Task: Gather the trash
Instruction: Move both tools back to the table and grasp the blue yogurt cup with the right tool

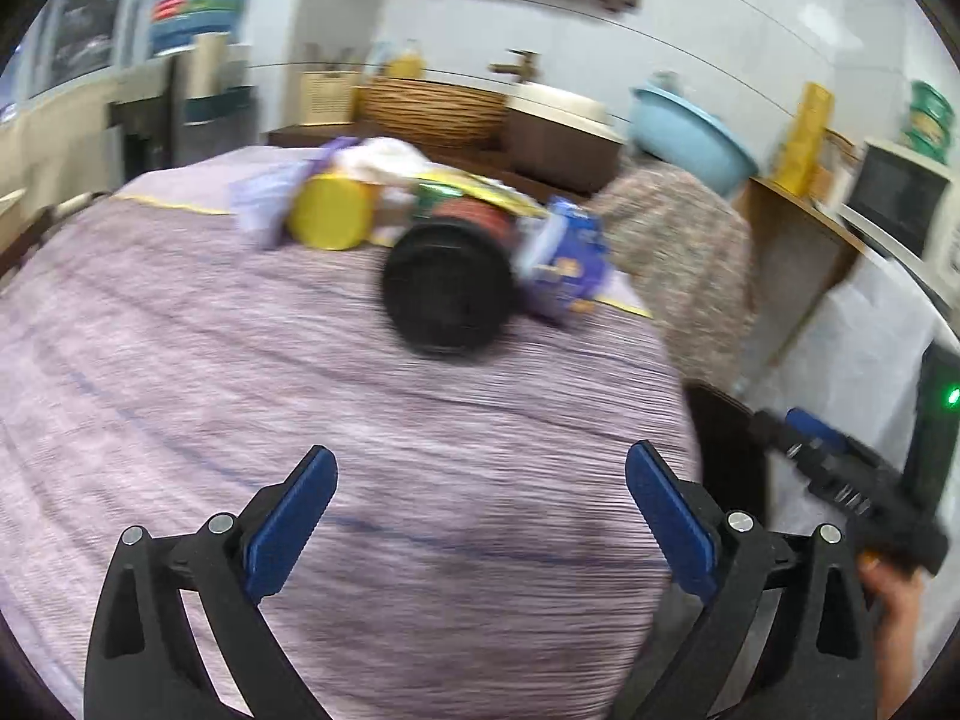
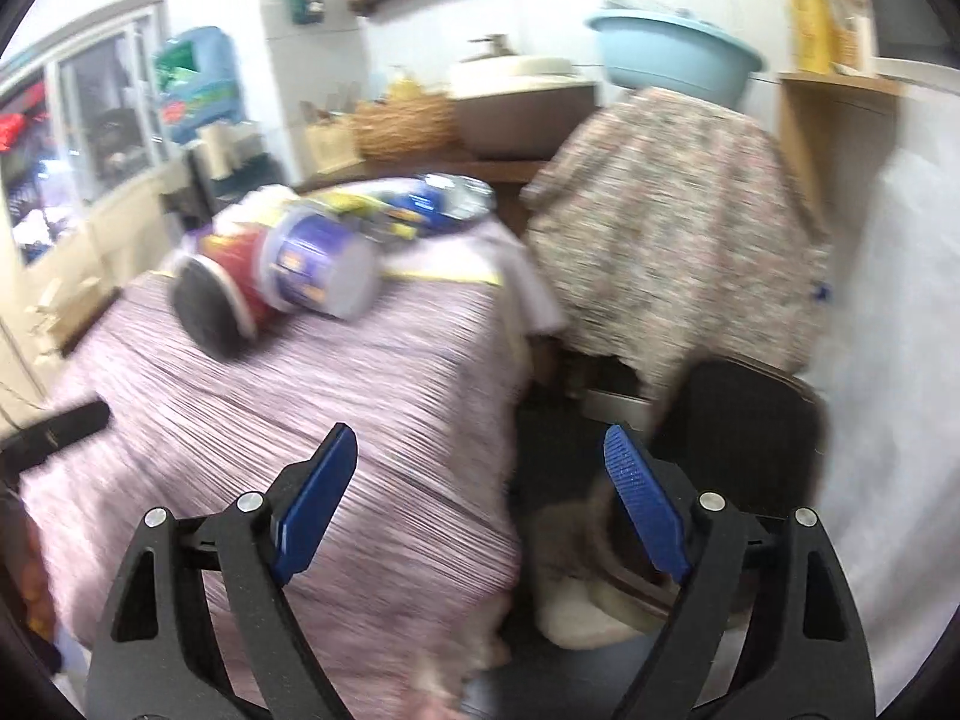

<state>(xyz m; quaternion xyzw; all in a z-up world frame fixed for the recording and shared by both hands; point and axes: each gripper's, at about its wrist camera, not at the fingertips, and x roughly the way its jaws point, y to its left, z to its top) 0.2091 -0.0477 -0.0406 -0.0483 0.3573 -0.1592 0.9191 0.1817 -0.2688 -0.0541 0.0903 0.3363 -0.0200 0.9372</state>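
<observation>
Both hand-held grippers gape wide and empty. The trash pile [image 1: 444, 240] sits at the surface's [image 1: 300, 420] far end; the left hand-held gripper [image 1: 480, 480] faces it squarely, the right hand-held gripper [image 2: 480, 462] hangs off the right edge. The tipped cup [image 1: 450, 294] points its dark base nearward.

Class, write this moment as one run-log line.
left claw: open, empty | right claw: open, empty | trash pile: on purple-clothed table, untouched | view: blurred

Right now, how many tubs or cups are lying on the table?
3: a yellow tub at the pile's left, a black-rimmed red cup in front, a purple tub beside it. Wrappers may hide more.
</observation>
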